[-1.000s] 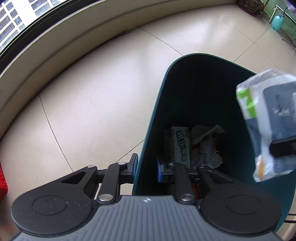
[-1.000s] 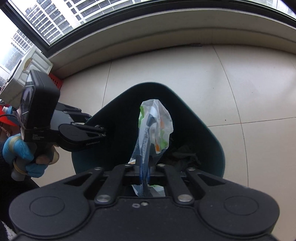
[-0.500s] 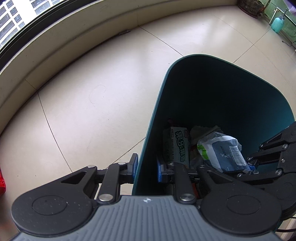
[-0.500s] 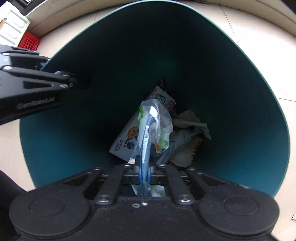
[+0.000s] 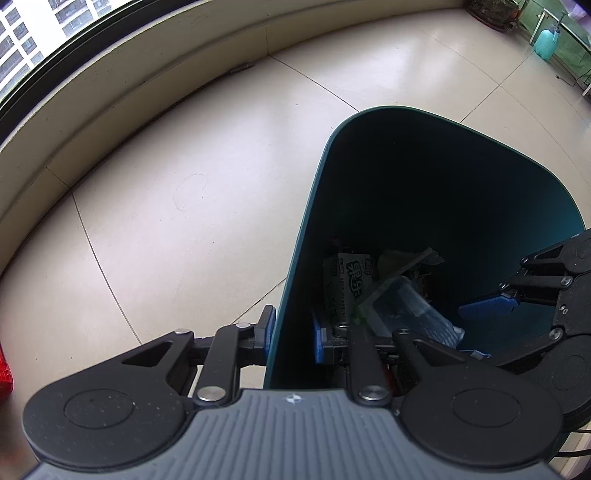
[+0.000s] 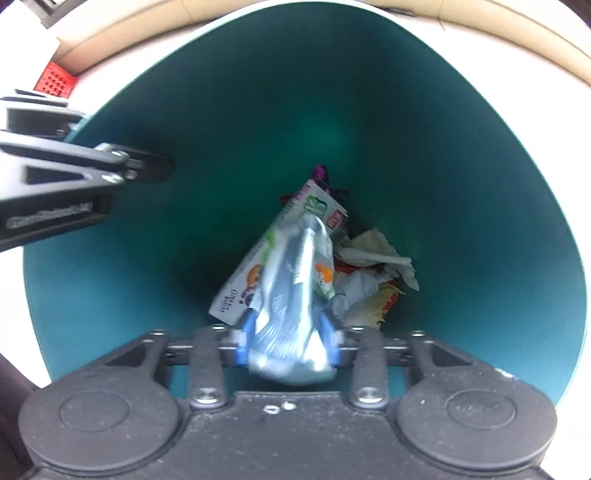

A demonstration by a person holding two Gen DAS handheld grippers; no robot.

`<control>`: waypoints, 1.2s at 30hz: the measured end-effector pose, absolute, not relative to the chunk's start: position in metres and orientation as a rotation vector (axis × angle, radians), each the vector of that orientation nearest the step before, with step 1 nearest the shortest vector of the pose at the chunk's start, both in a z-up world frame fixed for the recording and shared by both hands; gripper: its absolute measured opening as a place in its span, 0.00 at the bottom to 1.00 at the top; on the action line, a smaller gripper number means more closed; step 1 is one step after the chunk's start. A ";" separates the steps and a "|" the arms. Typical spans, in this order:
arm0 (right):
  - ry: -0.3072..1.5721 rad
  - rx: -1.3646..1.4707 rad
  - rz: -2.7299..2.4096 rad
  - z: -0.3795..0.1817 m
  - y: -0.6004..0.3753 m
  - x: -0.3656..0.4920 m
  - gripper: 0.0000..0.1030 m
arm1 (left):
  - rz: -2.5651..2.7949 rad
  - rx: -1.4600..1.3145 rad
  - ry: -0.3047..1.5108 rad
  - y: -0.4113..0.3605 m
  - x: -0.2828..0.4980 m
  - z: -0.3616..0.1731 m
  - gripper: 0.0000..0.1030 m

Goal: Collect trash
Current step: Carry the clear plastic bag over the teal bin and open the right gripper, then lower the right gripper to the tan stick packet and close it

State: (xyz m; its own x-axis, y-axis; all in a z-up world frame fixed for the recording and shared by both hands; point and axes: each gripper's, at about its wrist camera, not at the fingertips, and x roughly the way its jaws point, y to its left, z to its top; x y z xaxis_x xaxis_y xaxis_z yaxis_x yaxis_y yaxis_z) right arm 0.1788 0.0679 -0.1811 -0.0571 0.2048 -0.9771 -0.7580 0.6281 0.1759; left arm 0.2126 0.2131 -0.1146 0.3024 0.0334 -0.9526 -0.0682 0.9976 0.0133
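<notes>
The left hand-held gripper [image 5: 290,334] is clamping the near wall of the teal bin [image 5: 310,221] at lower centre of its view, apparently steadying it, while the right hand-held gripper [image 6: 290,341], reaching deep inside, has just been opening its jaws around a crumpled plastic packet [image 6: 295,295] at lower centre of the frame; the packet is slipping loose between the blue pads [image 6: 246,334] towards the cartons [image 6: 258,266] and paper scraps [image 6: 373,254] on the bottom

Glossy cream tiled floor [image 5: 192,206], grout lines visible. Low beige ledge [image 5: 122,79] runs beneath a dark-framed window [image 5: 40,51]. Red perforated plastic crate [image 6: 56,79] beside the ledge. Turquoise plastic spray bottle [image 5: 546,43] stands far right, near a potted plant [image 5: 493,11].
</notes>
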 end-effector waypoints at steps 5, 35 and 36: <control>1.411 -0.410 0.853 -0.142 0.054 0.181 0.45 | 0.063 -0.040 1.262 0.215 0.214 -0.116 0.19; 1.210 0.063 -0.211 -0.111 -0.392 0.354 0.62 | 0.258 -0.072 1.335 0.211 0.221 -0.145 0.18; 1.221 0.091 -0.243 -0.124 -0.413 0.363 0.62 | 0.274 -0.090 1.336 0.213 0.221 -0.146 0.19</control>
State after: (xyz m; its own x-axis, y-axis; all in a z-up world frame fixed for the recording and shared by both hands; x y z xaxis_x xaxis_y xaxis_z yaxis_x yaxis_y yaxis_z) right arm 0.3627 -0.4133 -0.1235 0.3203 -0.1358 -0.9375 0.2333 0.9705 -0.0609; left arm 0.2210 0.2129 -0.1465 0.2063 0.1450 -0.9677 -0.2477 0.9645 0.0917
